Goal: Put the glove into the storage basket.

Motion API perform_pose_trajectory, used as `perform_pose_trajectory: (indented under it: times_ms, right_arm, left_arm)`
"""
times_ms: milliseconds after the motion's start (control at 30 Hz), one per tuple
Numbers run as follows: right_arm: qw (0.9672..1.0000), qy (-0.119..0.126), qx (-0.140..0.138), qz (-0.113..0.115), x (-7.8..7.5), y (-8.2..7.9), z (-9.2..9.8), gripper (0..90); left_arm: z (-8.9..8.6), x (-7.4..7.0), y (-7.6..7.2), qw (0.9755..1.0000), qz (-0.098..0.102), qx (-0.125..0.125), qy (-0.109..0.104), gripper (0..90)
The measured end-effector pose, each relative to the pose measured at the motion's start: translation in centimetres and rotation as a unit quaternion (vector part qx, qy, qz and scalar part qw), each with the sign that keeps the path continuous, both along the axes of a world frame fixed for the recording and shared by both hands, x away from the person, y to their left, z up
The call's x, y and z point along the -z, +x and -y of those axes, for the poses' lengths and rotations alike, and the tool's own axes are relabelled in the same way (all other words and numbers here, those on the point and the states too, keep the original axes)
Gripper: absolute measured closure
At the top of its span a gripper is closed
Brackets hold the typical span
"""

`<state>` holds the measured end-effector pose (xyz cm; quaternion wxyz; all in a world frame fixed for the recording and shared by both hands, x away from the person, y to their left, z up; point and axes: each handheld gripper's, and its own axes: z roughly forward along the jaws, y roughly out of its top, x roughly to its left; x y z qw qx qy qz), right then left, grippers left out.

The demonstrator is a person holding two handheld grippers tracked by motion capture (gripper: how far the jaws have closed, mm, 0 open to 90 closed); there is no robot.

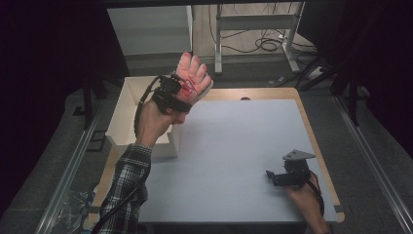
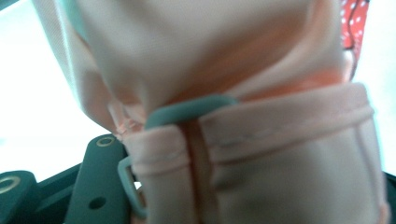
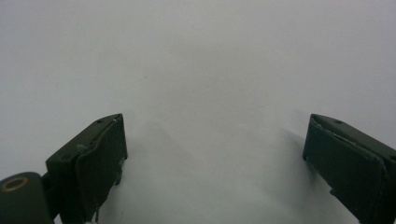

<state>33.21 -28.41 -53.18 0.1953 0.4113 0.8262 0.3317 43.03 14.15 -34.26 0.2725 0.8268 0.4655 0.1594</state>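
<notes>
While the glove (image 1: 194, 78) hangs gripped, a white box (image 1: 127, 105) stands below.

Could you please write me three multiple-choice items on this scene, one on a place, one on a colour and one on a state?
1. Where is the glove held?
A. above the white bin
B. flat on the table
C. on the floor

2. What colour is the glove?
A. blue
B. pink
C. black

3. How do the right gripper jaws stand?
A. shut on a cloth
B. holding a cup
C. wide apart, with nothing between them

Answers: 1 A, the left gripper lifts it by the bin; 2 B, pale pink fabric; 3 C, bare table between them.
</notes>
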Motion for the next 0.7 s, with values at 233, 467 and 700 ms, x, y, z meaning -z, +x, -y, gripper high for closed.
perform_pose_trajectory:
  times_ms: [233, 467, 700]
  right_arm:
    - [1.0000, -0.001, 0.000, 0.002, 0.0, 0.0, 0.0, 6.5]
    - [1.0000, -0.001, 0.000, 0.001, 0.0, 0.0, 0.0, 6.5]
    - [1.0000, 0.000, 0.000, 0.001, 0.0, 0.0, 0.0, 6.5]
  left_arm:
    - [-3.1, 0.4, 0.0, 0.9991, 0.002, -0.041, -0.005, 43.0]
    - [-5.8, 1.8, 0.0, 0.9966, -0.003, -0.082, -0.009, 42.7]
    - [-7.5, 3.8, 0.3, 0.9937, -0.012, -0.111, -0.014, 42.6]
